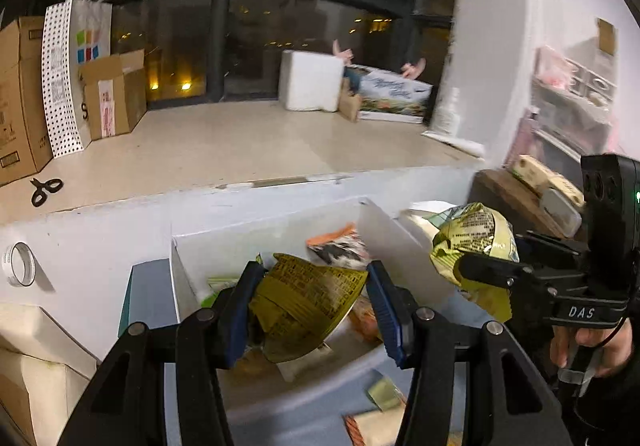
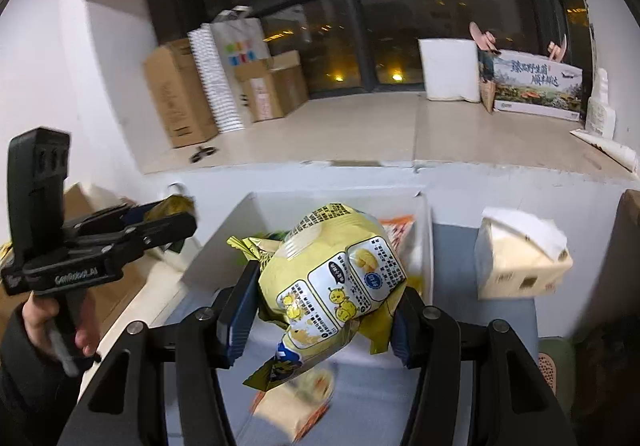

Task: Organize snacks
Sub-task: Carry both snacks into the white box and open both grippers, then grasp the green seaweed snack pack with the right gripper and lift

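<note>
— Held between the left gripper's (image 1: pixel 310 296) blue jaws? 
— A crumpled yellow-green snack packet (image 1: pixel 304 302), pinched from both sides, above a white bin (image 1: pixel 208 246) with an orange packet (image 1: pixel 338 244) inside.

— And off to the right? 
— The right gripper (image 1: pixel 486 274), clamped on a second yellow packet (image 1: pixel 474 242). Scissors (image 1: pixel 45 189) back on the ledge.
</note>
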`<state>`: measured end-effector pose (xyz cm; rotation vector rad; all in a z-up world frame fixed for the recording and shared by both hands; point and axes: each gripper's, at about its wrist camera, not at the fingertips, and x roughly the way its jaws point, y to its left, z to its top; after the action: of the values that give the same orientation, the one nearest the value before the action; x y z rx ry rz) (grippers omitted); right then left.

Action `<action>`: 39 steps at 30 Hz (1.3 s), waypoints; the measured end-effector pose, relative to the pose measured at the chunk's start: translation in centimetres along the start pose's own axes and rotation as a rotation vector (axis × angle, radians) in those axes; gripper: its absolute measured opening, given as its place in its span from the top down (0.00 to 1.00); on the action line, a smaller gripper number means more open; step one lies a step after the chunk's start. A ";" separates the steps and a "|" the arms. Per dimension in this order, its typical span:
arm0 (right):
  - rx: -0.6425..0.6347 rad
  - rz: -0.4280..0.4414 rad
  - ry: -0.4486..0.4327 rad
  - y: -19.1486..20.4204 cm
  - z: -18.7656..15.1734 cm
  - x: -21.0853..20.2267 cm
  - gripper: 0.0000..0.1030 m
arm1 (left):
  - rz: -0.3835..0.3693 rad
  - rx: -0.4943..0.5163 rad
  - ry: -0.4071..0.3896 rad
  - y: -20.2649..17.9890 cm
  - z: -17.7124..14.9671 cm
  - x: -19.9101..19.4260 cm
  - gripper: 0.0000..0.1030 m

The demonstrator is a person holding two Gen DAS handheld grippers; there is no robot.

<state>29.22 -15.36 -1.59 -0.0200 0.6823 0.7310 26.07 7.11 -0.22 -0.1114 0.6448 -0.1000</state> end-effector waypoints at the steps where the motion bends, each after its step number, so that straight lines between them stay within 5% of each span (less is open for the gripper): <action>1: 0.006 -0.004 0.010 -0.5 0.7 1.0 0.41 | 0.009 -0.006 0.019 0.3 0.1 0.9 0.42; 3: 0.021 -0.011 0.053 -1.6 1.6 3.4 0.34 | 0.045 -0.026 0.089 1.1 0.1 3.2 0.36; 6: 0.087 0.014 0.115 -3.4 2.1 6.2 0.04 | 0.075 -0.069 0.156 2.4 -0.7 5.5 0.01; 7: 0.103 0.013 0.116 -3.8 2.1 6.5 0.02 | 0.057 -0.095 0.148 3.0 -1.2 5.5 0.00; 18: 0.061 -0.013 0.088 -3.6 0.8 4.9 0.00 | 0.047 -0.142 0.142 3.8 -2.9 3.5 0.00; 27: 0.021 0.083 -0.023 -1.4 -1.3 -2.4 0.00 | 0.001 -0.011 0.057 -0.3 -5.9 -5.0 0.00; 32: -0.058 0.121 -0.029 0.2 -6.8 -7.6 0.00 | -0.033 0.038 0.006 -3.4 -10.3 -10.4 0.00; 39: -0.219 0.121 0.092 1.6 -16.4 -9.8 0.00 | -0.060 0.030 0.051 -5.8 -15.2 -13.1 0.00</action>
<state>13.66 -24.16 -8.43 -0.2158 0.6924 0.9230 6.12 1.97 -3.76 -0.0997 0.6904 -0.1708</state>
